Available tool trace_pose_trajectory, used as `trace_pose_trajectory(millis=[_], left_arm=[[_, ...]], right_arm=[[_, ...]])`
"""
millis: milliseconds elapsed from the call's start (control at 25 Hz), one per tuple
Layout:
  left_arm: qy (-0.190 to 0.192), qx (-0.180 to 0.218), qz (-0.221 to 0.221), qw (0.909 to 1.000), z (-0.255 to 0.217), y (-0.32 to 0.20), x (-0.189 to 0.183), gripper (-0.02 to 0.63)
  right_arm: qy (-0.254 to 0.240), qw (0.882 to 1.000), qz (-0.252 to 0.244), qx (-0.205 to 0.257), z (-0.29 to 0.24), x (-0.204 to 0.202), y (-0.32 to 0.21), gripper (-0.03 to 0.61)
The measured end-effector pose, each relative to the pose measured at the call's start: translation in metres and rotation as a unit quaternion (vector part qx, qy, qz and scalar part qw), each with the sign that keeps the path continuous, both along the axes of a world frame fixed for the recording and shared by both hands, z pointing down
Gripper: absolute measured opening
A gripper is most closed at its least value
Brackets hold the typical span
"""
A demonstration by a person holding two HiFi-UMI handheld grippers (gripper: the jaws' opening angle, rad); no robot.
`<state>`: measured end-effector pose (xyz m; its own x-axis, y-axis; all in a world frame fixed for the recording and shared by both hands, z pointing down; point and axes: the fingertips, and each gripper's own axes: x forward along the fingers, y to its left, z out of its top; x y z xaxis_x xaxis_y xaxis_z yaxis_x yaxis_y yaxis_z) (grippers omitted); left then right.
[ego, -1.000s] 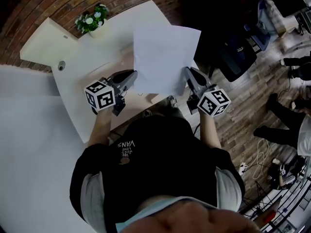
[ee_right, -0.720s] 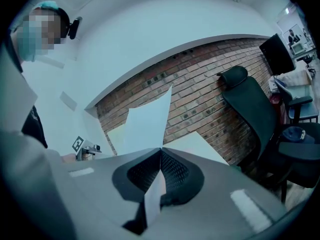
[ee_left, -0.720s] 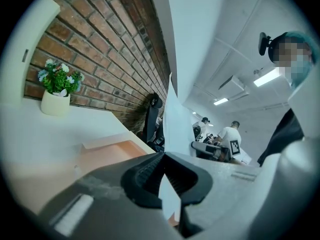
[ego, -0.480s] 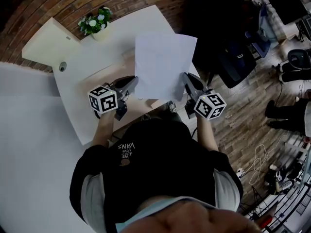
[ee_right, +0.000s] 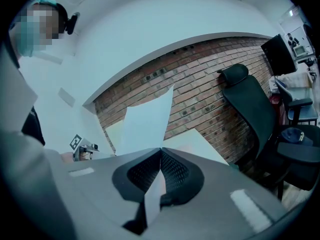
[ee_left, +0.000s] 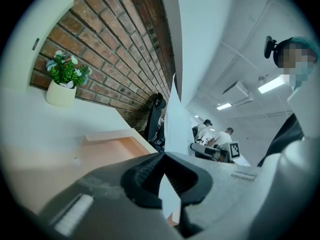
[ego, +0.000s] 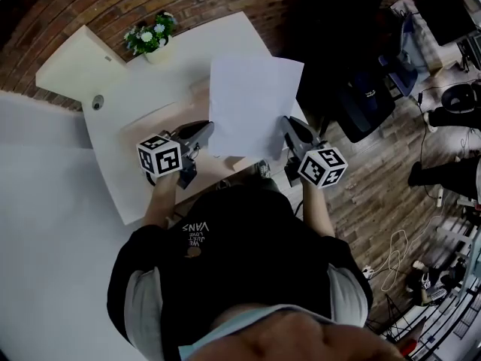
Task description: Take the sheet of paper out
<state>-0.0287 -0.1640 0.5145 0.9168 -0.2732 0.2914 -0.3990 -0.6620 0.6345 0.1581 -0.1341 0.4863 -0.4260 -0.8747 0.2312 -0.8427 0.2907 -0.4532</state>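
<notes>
A white sheet of paper (ego: pixel 252 104) is held up above the pale desk (ego: pixel 143 104), slightly tilted. My left gripper (ego: pixel 208 130) is shut on the sheet's near left edge, and my right gripper (ego: pixel 288 125) is shut on its near right edge. In the left gripper view the sheet (ee_left: pixel 200 44) rises steeply from the closed jaws, with a corner of it showing behind the pads. In the right gripper view the paper (ee_right: pixel 142 126) stands up from the pinched jaws, in front of the brick wall.
A potted plant (ego: pixel 146 36) stands at the desk's far edge by the brick wall (ego: pixel 113 2). A black office chair (ego: pixel 357 89) sits right of the desk. An orange-tinted recess (ee_left: pixel 107 149) lies in the desk surface. People sit in the background (ee_left: pixel 215 134).
The sheet has drifted slightly to the right and now hangs a little narrower. Both grippers have stayed almost in place, still pinching it.
</notes>
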Motion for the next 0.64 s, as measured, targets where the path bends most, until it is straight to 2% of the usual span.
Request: trace_pose_trajectory(millis=[640], left_arm=[[0.003, -0.012, -0.007, 0.9999, 0.0062, 0.0015, -0.0032, 0.0]], right_arm=[[0.006, 1.0, -0.002, -0.007, 0.004, -0.0037, 0.0007, 0.0]])
